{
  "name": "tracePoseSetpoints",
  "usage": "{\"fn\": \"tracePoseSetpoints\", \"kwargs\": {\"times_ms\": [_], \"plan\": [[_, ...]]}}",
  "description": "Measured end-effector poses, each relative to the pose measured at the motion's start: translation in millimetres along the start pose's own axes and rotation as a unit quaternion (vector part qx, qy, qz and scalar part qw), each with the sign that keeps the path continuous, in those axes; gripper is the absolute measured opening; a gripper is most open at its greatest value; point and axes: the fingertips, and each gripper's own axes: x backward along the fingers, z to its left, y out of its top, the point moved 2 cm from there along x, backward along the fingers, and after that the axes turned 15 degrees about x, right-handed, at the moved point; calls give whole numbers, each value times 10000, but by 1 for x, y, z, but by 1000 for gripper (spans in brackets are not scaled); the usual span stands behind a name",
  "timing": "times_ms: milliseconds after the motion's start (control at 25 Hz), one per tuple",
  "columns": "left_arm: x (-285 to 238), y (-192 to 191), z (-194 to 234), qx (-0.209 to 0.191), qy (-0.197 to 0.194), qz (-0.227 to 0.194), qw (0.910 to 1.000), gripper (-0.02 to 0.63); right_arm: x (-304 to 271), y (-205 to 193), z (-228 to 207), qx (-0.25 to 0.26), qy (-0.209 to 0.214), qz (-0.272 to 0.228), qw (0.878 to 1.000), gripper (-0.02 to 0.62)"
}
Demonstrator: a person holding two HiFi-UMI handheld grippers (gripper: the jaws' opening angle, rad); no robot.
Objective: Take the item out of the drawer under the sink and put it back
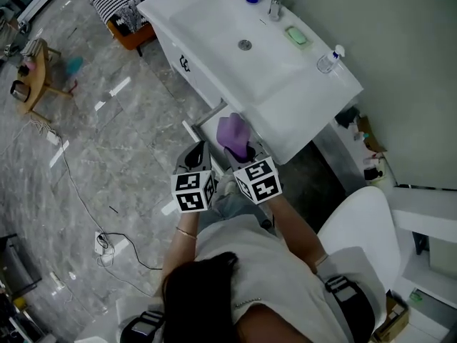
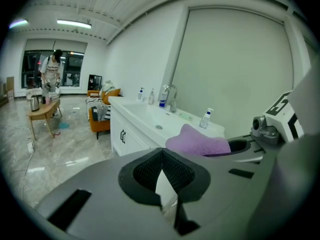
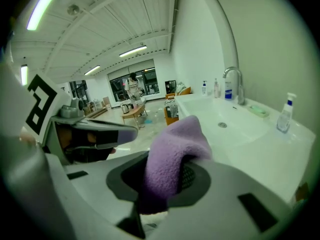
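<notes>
Head view looks steeply down on sink; gripper views low, level, share sink.

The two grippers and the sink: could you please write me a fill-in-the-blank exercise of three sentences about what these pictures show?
1. The right gripper is shut on a soft cloth whose colour is ____.
2. The left gripper has its jaws together, with ____ between them.
3. The round drain lies in the middle of the white ____.
Missing words: purple; nothing; sink.
</notes>
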Motion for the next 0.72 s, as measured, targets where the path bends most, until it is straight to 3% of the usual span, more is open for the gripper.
{"fn": "tracePoseSetpoints", "kwargs": {"times_ms": [240, 560, 720], "plan": [[-8, -1, 7, 71, 119, -18, 9999, 5, -15, 1, 2, 30, 203, -7, 9998, 95], [-36, -17, 14, 72, -201, 231, 9995, 5, -39, -14, 0, 145, 224, 237, 9994, 95], [-47, -27, 25, 105, -165, 416, 9989, 5, -52, -23, 4, 28, 235, 325, 9992, 95]]}}
